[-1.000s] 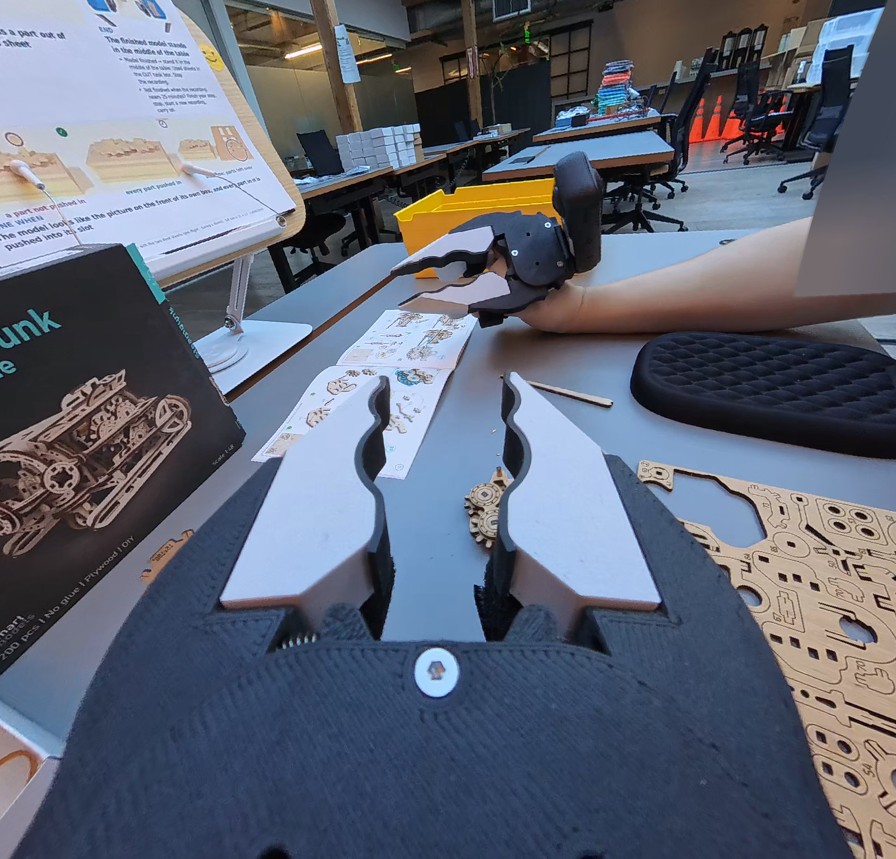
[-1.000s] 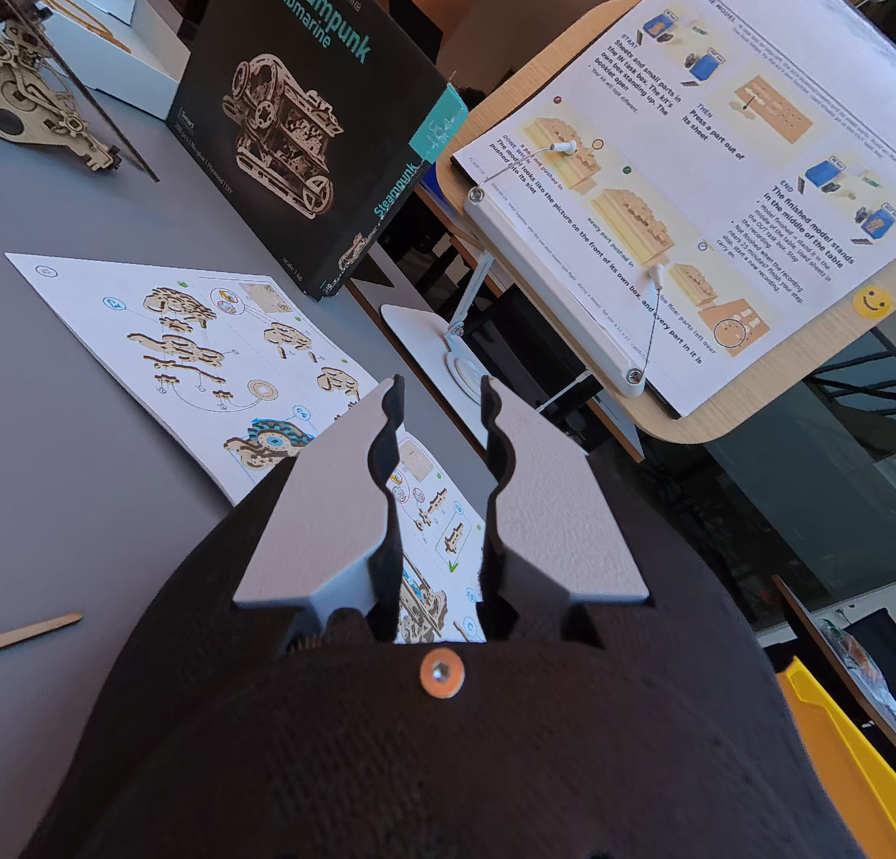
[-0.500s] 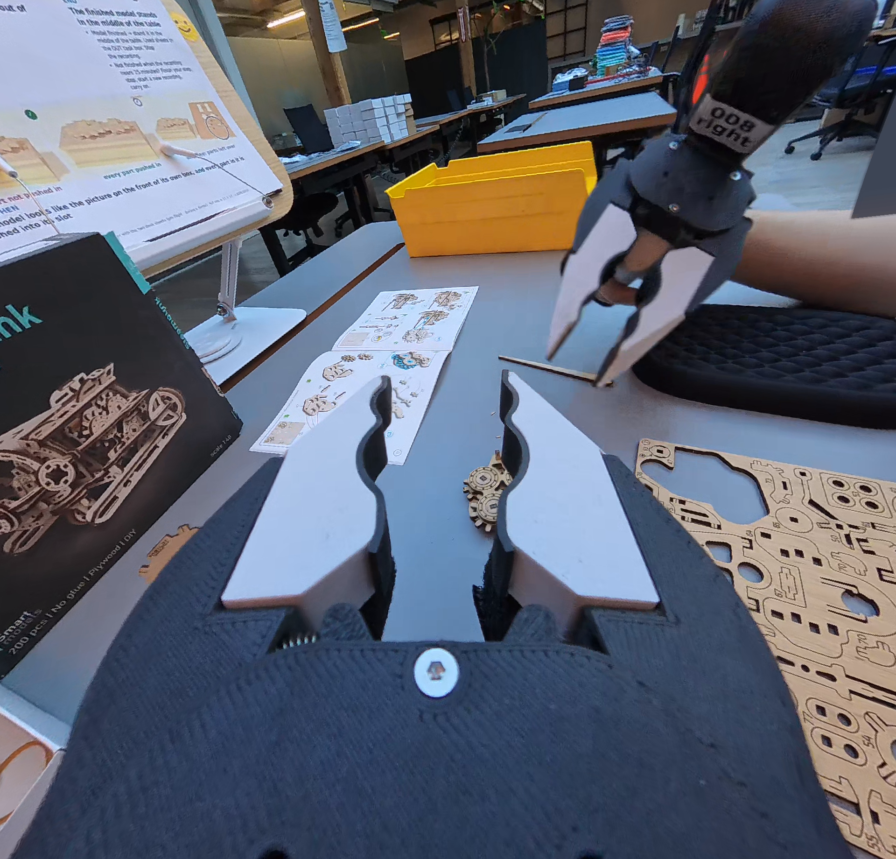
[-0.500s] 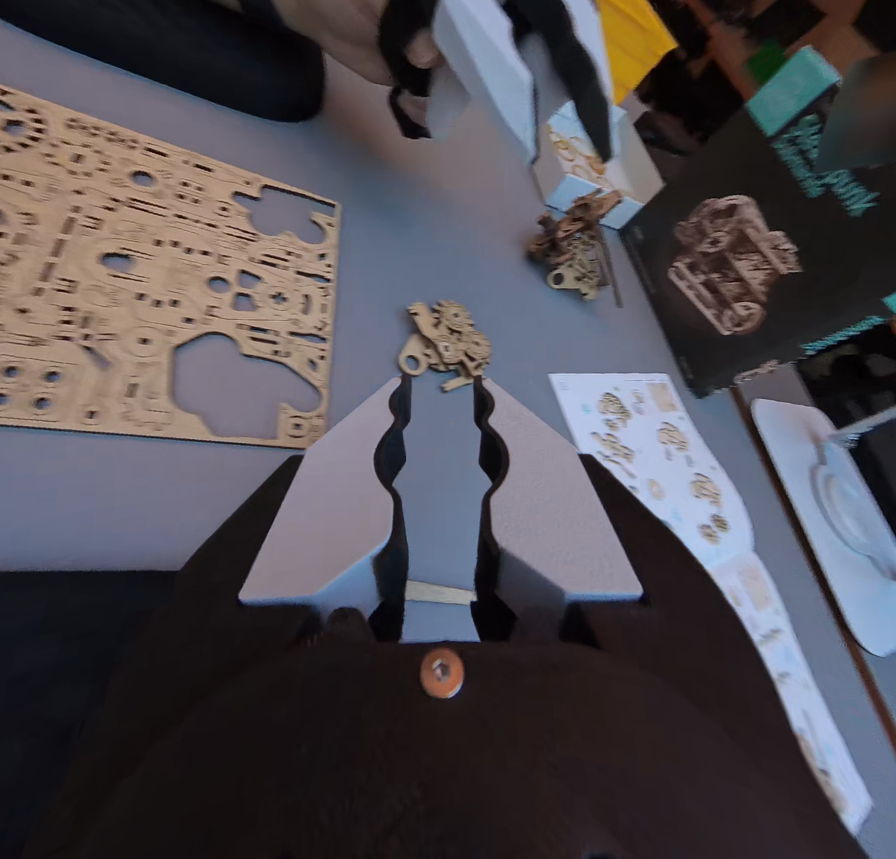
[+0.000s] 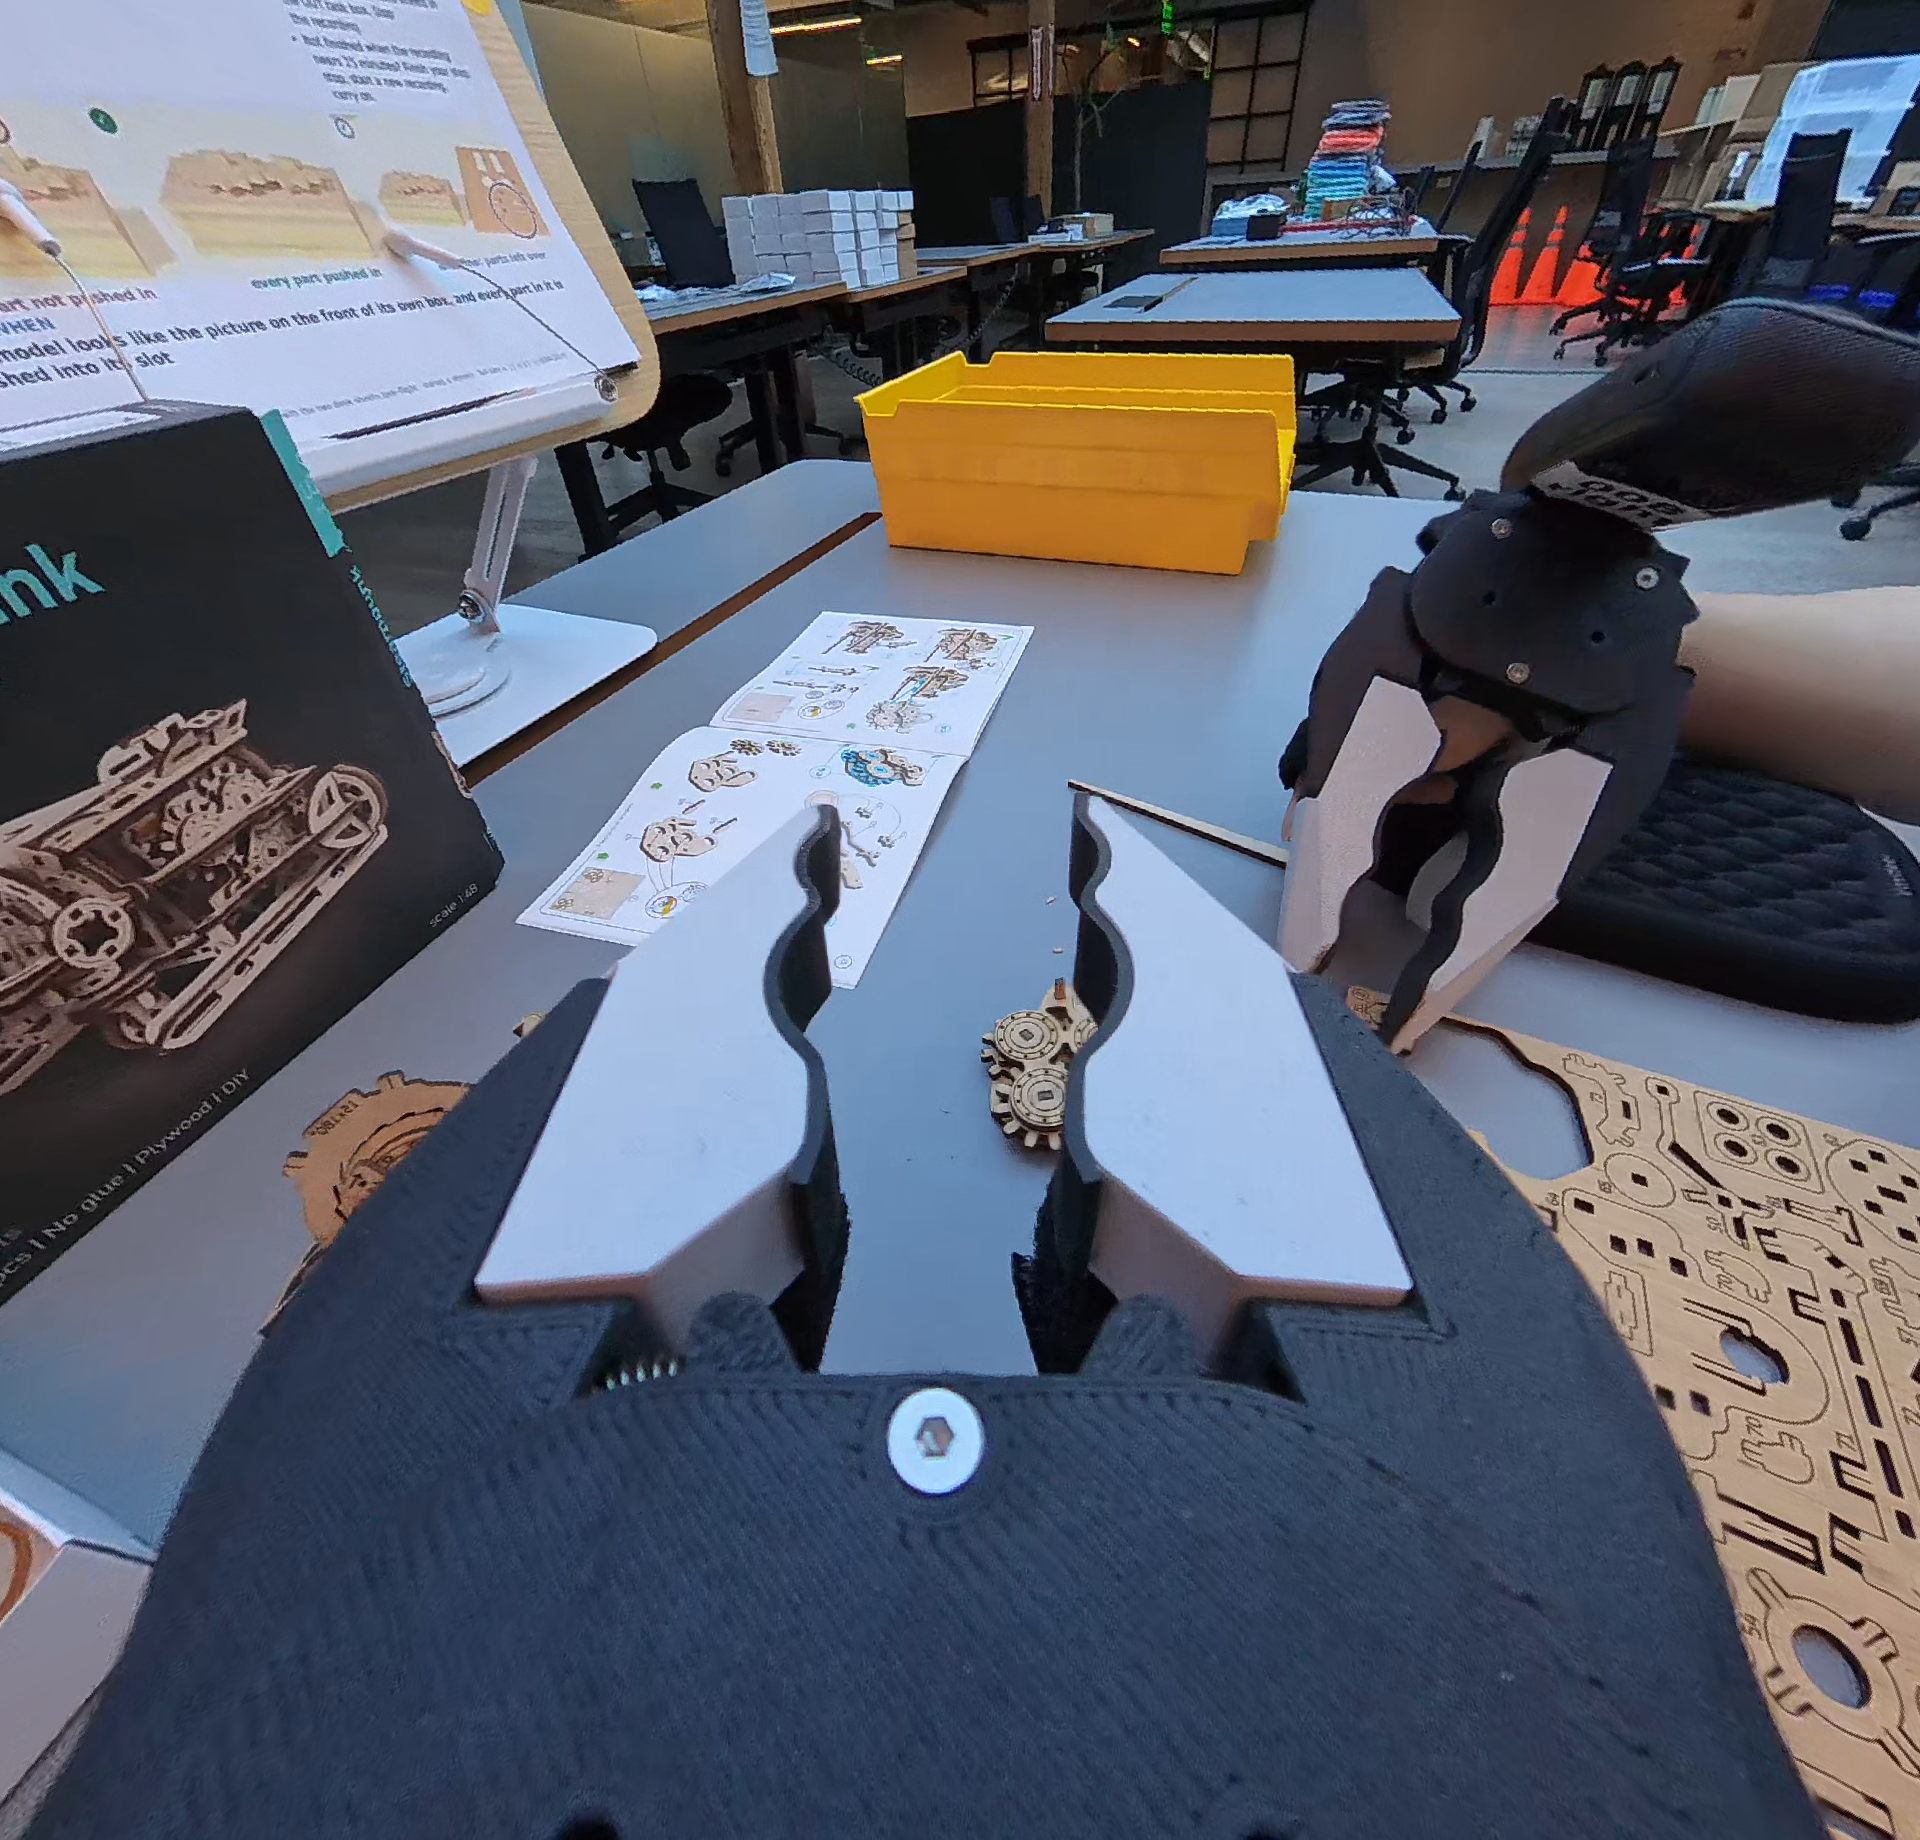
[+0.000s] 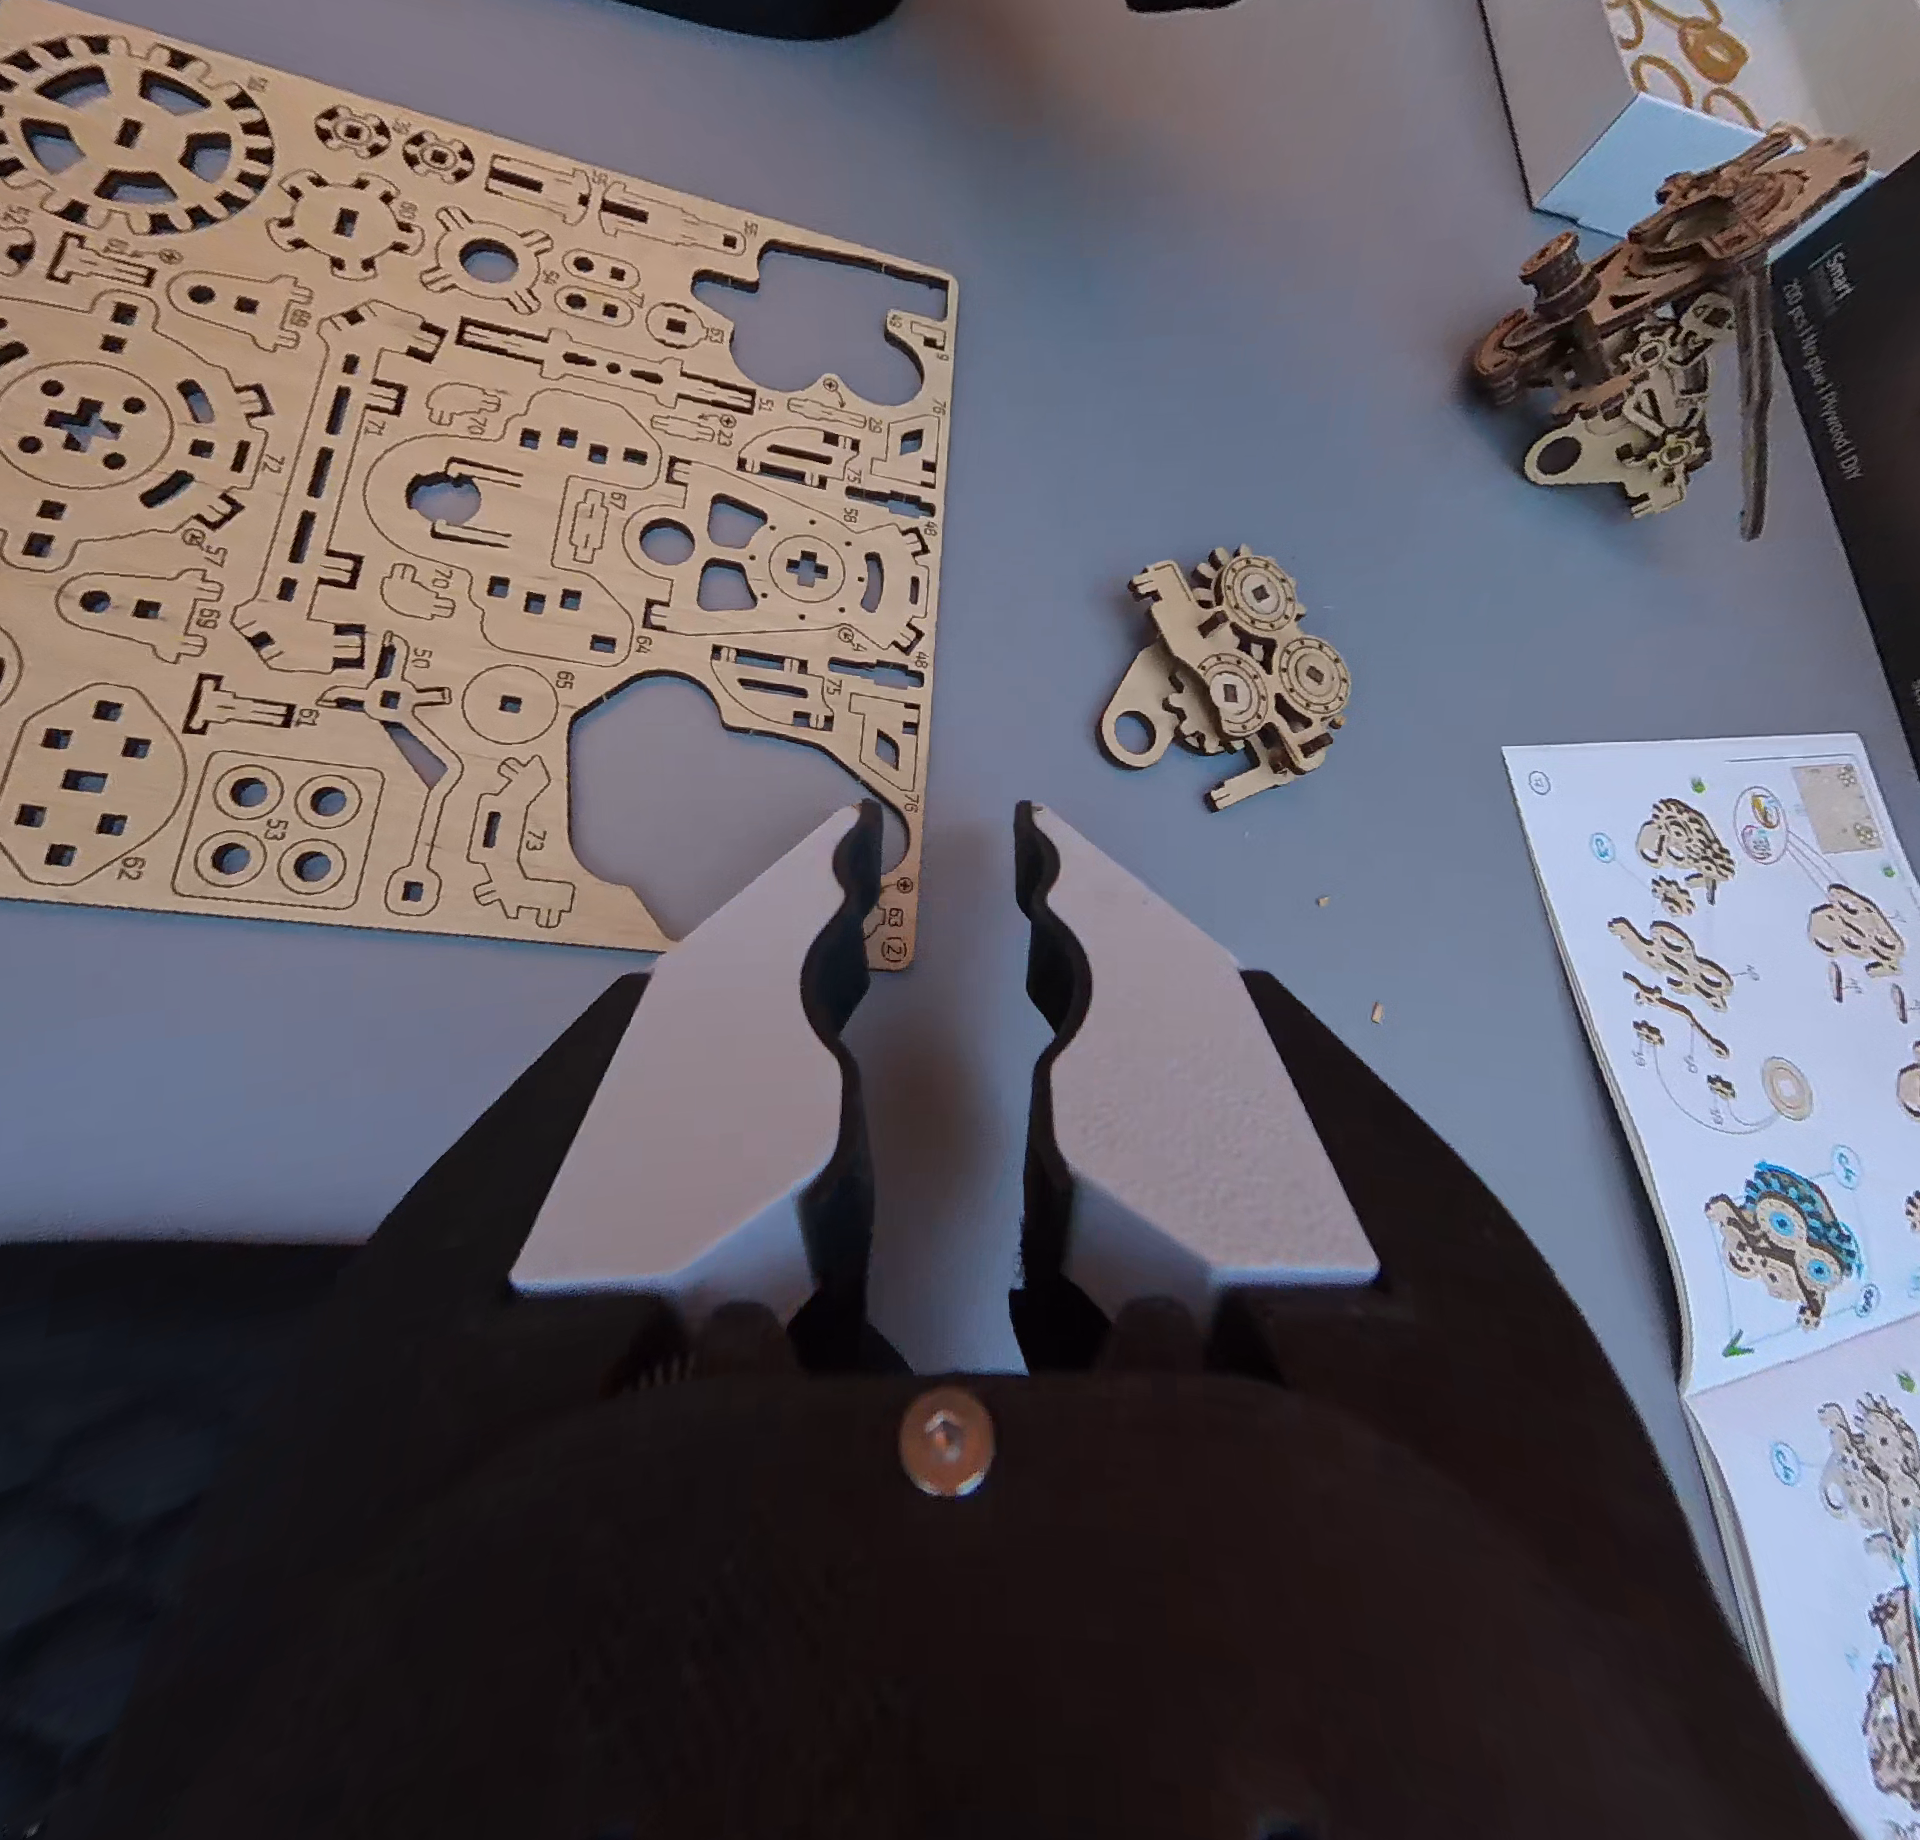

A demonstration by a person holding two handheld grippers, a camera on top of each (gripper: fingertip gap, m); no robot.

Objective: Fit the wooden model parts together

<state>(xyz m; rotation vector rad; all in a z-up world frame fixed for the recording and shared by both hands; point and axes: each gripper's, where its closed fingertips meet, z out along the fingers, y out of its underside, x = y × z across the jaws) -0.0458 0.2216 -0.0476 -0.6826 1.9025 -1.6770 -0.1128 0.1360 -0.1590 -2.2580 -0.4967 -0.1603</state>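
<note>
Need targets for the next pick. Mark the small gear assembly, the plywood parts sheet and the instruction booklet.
small gear assembly point(image 6: 1231, 684), right wrist view, on its middle gear.
plywood parts sheet point(image 6: 343, 502), right wrist view, mid-sheet wood.
instruction booklet point(image 6: 1725, 1042), right wrist view, open page.

I see soft dim indoor light, faint shadows, wide-angle bending at edges, instruction booklet point(image 6: 1766, 1115) slightly blurred.

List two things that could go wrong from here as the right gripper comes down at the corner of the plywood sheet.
1. The open right gripper points down at the sheet corner; one finger could catch the thin edge and lift or slide it.
2. The gear assembly lies loose nearby on the table; a nudged sheet or a sweeping finger might knock it away.
</note>
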